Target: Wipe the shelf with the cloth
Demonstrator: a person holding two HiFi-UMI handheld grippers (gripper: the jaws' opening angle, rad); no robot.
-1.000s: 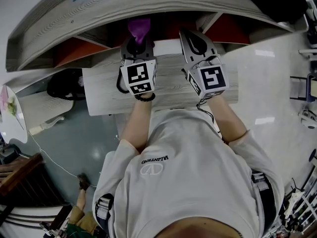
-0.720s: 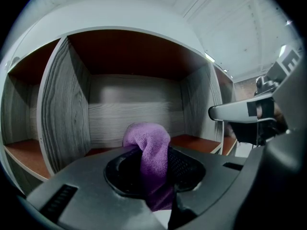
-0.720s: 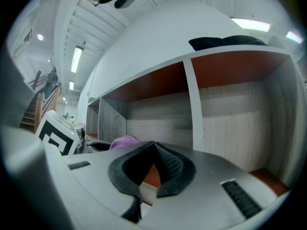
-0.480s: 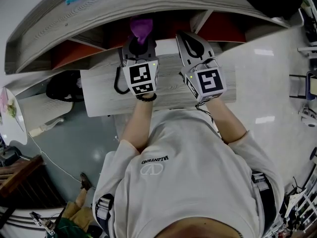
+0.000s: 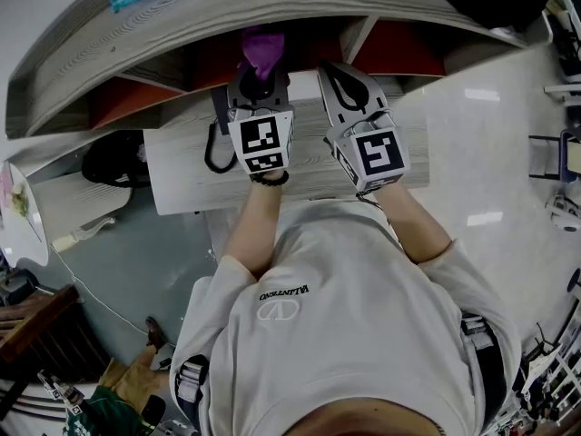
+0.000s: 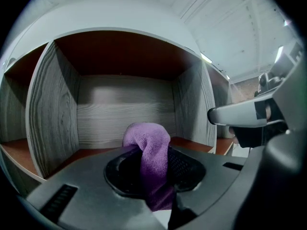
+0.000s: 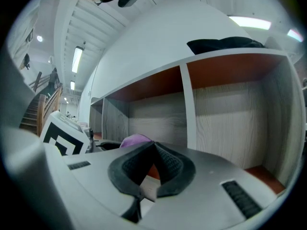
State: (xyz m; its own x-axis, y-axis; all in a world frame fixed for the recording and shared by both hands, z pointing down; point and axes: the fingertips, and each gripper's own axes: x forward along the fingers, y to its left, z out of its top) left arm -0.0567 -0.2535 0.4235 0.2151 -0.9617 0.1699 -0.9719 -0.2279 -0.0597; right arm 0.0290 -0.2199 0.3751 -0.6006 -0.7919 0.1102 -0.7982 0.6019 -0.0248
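Both grippers are a bit closer to the shelf than a second ago. The left gripper pinches the purple cloth in its jaws. The cloth pokes out at 12 o'clock, straight at an open box of the shelf. The right gripper is at 3 o'clock from the left one, its jaws pressed together on nothing. I think the left one must push ahead to wipe.

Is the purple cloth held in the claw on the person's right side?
No, the purple cloth is pinched in the left claw; the right claw has its jaws meeting on nothing.
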